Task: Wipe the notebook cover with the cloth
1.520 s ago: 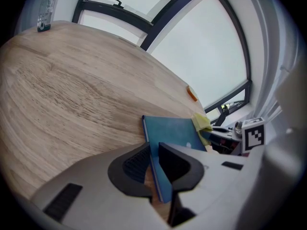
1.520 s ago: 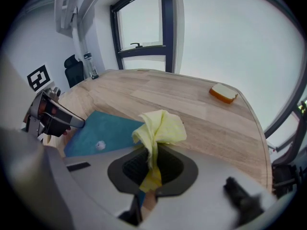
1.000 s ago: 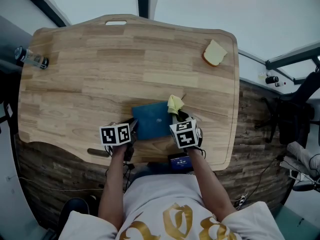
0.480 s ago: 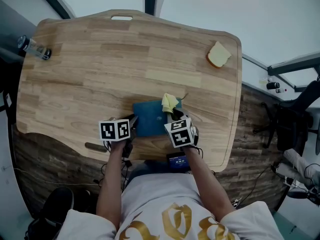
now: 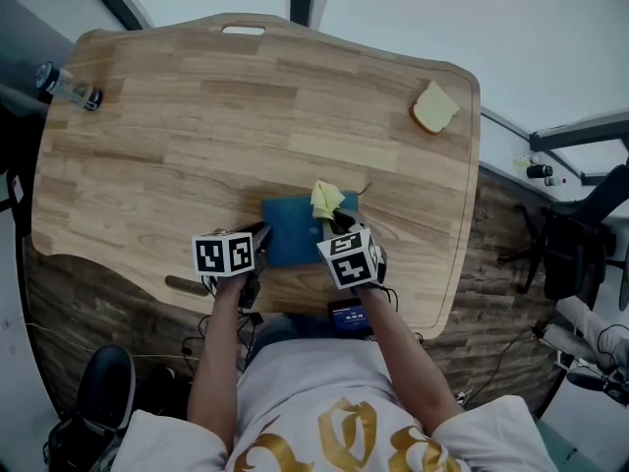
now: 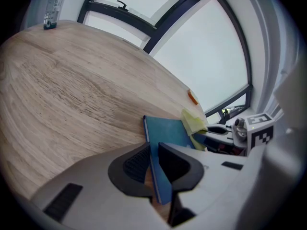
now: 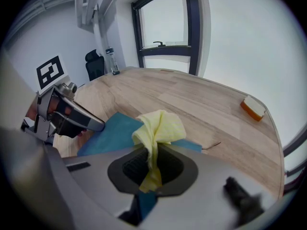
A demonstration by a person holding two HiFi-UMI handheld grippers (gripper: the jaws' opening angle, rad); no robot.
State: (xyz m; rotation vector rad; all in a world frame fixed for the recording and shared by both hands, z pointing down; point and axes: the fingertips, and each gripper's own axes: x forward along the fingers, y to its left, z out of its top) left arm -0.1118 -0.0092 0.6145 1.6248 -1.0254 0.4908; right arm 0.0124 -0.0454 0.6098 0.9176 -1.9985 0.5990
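Here's the blue notebook (image 5: 293,232), lying flat on the wooden surface (image 5: 197,116) close to the near edge, right in front of the person. The left gripper (image 6: 154,169) has its fingers clamped on the notebook's near left edge, the cover pinched thin between them, pinning the book in place. On the other side, the right gripper (image 7: 152,164) has its fingers closed on the yellow cloth (image 7: 158,126), which bunches up beyond the tips and sits over the far right part of the cover. Whether it's pressing down on the cover, hard to say from here. So both tools are set and the wipe looks to be under way, but nothing on that plain blue cover shows which parts have been covered. Judging by where the cloth sits, the middle and left stretch towards the left gripper are likely left to do. A sponge (image 5: 433,109) and a bottle (image 5: 67,87) sit well away at the far corners, out of play.
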